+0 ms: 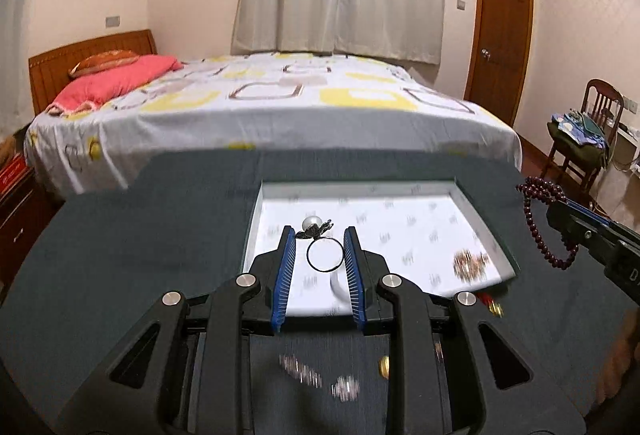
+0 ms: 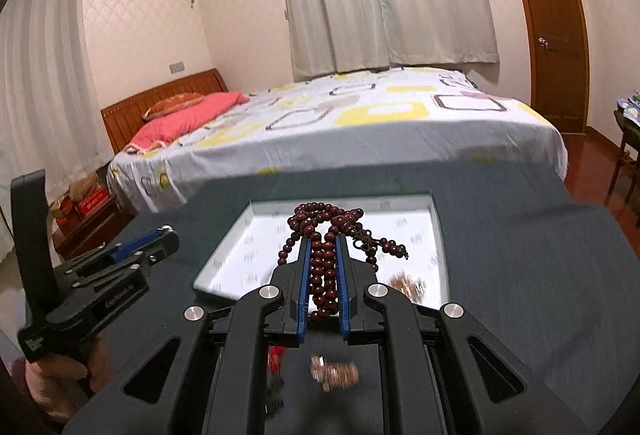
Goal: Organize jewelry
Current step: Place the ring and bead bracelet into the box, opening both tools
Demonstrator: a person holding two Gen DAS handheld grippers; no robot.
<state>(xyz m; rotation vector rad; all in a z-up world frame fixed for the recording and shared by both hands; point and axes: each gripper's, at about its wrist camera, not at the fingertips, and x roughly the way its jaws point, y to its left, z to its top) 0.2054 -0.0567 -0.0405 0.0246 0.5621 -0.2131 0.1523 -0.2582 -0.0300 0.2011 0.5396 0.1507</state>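
My left gripper (image 1: 320, 235) is shut on a thin ring with a pearl top (image 1: 325, 254), held over the near left part of a shallow white tray (image 1: 280, 191). My right gripper (image 2: 322, 240) is shut on a dark red bead strand (image 2: 323, 267), held above the tray (image 2: 400, 200); the strand (image 1: 540, 227) also hangs at the right in the left wrist view. A gold-brown jewelry piece (image 1: 471, 264) lies in the tray's near right corner. Blurred pieces (image 1: 316, 381) lie on the dark cloth below the left gripper.
The tray sits on a dark grey cloth-covered table (image 1: 120, 235). Small gold and red items (image 1: 494, 305) lie at the tray's near edge. A bed (image 1: 260, 103) stands behind the table, a chair (image 1: 588, 131) at the right.
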